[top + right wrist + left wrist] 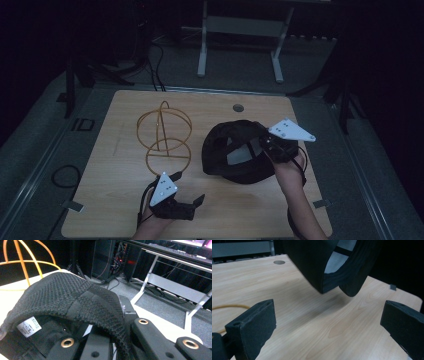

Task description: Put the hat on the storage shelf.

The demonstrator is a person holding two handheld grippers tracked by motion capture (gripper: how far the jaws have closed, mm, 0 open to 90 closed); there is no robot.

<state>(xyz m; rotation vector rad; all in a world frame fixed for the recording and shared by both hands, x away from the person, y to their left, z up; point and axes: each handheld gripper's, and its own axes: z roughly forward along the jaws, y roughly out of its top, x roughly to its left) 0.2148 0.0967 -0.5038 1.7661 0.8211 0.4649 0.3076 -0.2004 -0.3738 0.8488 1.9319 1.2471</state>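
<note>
From the high view, my right gripper (pixel 270 142) is clamped on the rim of the black mesh-fabric cap (pixel 235 152), which sits over the right half of the light wooden table (pixel 115 200), near its right edge. My left gripper (pixel 192 204) hovers by the near edge with its jaws apart and nothing between them. The orange wire-frame stand (pixel 164 137) stands left of the cap.

In the left gripper view, both jaws stand wide apart over bare wood; the cap (pixel 317 267) hangs ahead, lifted off the table.

In the right gripper view, the jaws pinch the cap's (pixel 67 297) woven edge.
</note>
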